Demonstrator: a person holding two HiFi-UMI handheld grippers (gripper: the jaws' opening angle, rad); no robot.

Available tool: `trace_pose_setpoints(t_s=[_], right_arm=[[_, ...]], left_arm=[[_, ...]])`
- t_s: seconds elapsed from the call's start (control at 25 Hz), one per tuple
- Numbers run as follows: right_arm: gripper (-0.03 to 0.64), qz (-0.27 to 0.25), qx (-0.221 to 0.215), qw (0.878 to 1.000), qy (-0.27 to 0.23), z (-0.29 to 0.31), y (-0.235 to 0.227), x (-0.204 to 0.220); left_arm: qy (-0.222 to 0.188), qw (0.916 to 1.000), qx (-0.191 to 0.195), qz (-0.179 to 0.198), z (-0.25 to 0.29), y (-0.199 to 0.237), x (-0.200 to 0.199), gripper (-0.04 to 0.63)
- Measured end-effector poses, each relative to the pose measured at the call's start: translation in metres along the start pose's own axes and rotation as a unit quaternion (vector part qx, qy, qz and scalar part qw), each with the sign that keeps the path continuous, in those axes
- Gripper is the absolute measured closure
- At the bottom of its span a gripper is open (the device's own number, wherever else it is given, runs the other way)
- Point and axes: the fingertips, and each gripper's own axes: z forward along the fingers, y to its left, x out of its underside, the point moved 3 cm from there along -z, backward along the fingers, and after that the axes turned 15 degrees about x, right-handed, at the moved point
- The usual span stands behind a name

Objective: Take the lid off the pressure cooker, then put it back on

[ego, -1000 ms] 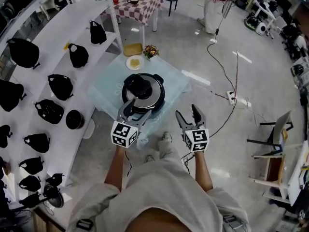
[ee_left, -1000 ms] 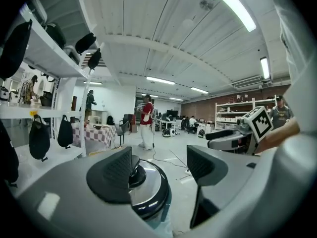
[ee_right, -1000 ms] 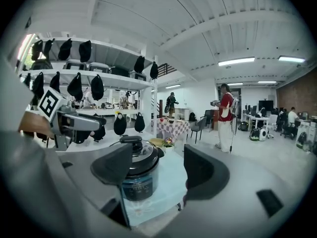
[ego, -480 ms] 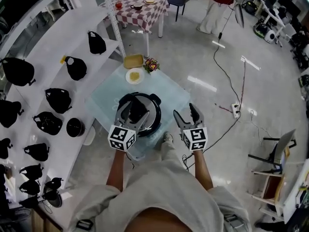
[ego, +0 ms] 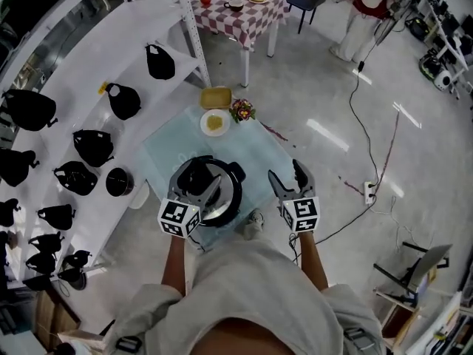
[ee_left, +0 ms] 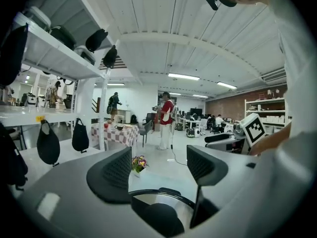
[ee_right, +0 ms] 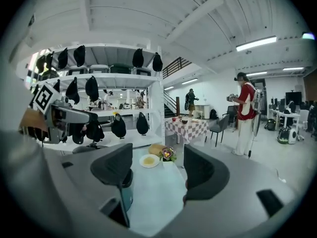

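At centre of the head view, the round black-and-steel pressure cooker (ego: 228, 192) sits lid-on upon a pale blue table (ego: 255, 150). Left gripper (ego: 198, 185) hovers over the black lid knob (ee_left: 158, 221), jaws spread, gripping nothing. Right gripper (ego: 285, 173), just right of the cooker, is likewise released and empty.

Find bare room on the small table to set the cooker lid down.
Largest free patch: the blue cloth right of the pressure cooker, between it and the cloth's right edge, ahead of the open right gripper. A smaller strip lies between the cooker and the plate. The far corner is crowded: plate, flower pot, yellow tray.
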Motion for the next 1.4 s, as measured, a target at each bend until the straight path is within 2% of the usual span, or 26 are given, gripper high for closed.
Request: trace_pose_setpoints(t_s=[0.2,0.36,0.48,0.64,0.8,0.96,1.2,1.4], right_arm=[[0.316,-0.019,-0.080,0.997,0.003,0.033,0.016,-0.008],[0.316,-0.036,-0.163,0.986,0.006,0.058,0.055,-0.012],[0.316,-0.049,-0.228,0.972,0.001,0.066,0.093,-0.018],[0.316,-0.072,-0.313,0.947,-0.007,0.066,0.149,-0.028],[0.316,-0.094,-0.377,0.921,-0.003,0.056,0.197,-0.023],[0.316,-0.126,-0.410,0.903,0.008,0.045,0.227,-0.012],[0.316,-0.199,-0.422,0.885,0.010,0.034,0.253,-0.006],[0.315,-0.248,-0.425,0.870,0.033,0.024,0.270,0.004]], left_arm=[[-0.007,0.9974,-0.070,-0.015,-0.004,0.016,-0.002,0.264],[-0.014,0.9902,-0.135,-0.032,-0.027,0.027,0.005,0.264],[-0.017,0.9811,-0.188,-0.043,-0.056,0.031,0.012,0.264],[-0.024,0.9652,-0.253,-0.064,-0.100,0.030,0.025,0.264],[-0.032,0.9530,-0.290,-0.083,-0.135,0.025,0.045,0.264],[-0.042,0.9511,-0.293,-0.088,-0.152,0.029,0.054,0.264],[-0.052,0.9645,-0.245,-0.083,-0.160,0.048,0.064,0.264],[-0.064,0.9723,-0.208,-0.086,-0.170,0.057,0.068,0.264]])
